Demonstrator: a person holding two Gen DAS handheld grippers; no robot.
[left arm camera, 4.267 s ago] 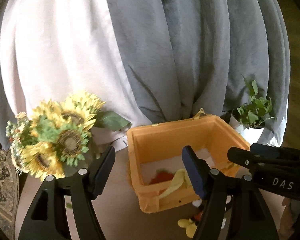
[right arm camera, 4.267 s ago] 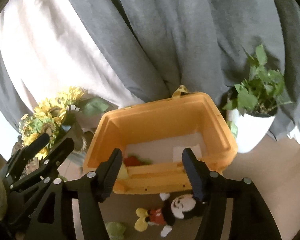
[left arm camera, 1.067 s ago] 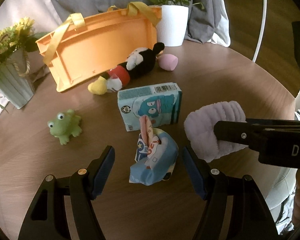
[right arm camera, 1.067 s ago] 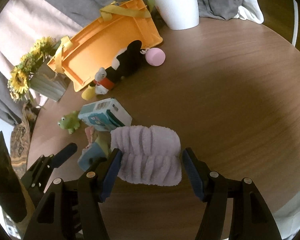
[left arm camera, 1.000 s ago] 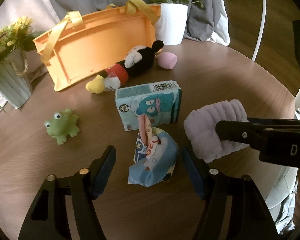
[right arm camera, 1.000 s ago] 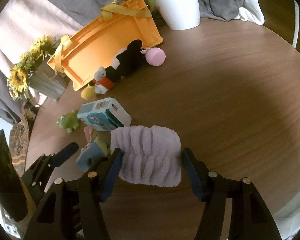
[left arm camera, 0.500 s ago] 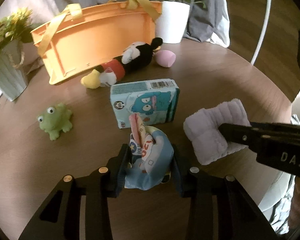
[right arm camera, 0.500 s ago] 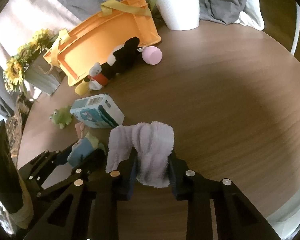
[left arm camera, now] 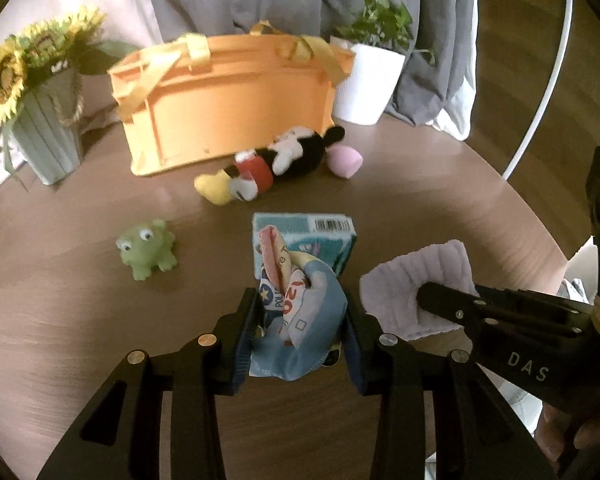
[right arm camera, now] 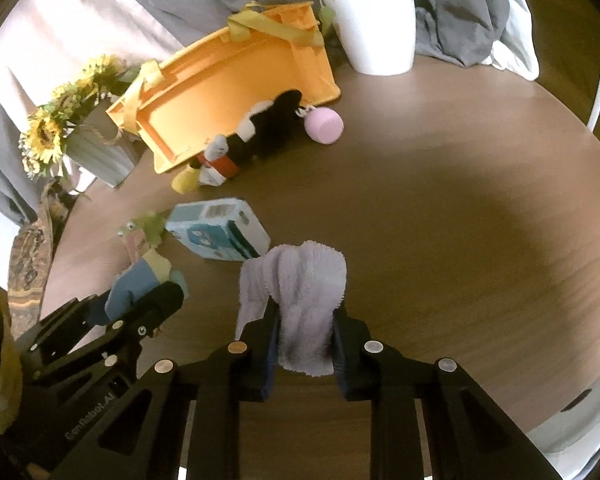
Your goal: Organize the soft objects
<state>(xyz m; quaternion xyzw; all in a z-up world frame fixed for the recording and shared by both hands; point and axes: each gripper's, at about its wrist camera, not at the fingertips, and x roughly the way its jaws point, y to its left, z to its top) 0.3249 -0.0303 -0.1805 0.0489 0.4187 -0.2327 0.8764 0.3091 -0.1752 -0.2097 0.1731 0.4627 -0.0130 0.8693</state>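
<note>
My left gripper (left arm camera: 300,312) is shut on a blue soft cloth toy (left arm camera: 304,320) with printed flaps, held just above the brown table (left arm camera: 440,200). In the right wrist view my right gripper (right arm camera: 304,320) has its jaws closing on a lilac fluffy towel (right arm camera: 296,276); the pads press its bunched middle. From the left wrist view the towel (left arm camera: 412,280) shows at the right. An orange basket (left arm camera: 228,100) with yellow handles stands at the back. A mouse plush (left arm camera: 276,160), a pink soft ball (left arm camera: 344,160) and a green frog toy (left arm camera: 148,248) lie in front of it.
A teal tissue pack (left arm camera: 312,236) lies just beyond the cloth toy. A sunflower vase (left arm camera: 44,136) stands back left and a white plant pot (left arm camera: 364,84) back right. Grey curtains hang behind. The table's round edge runs close on the right.
Both grippers went from open to shut, the left on the cloth toy and the right on the lilac towel. The left one has risen slightly with the toy.
</note>
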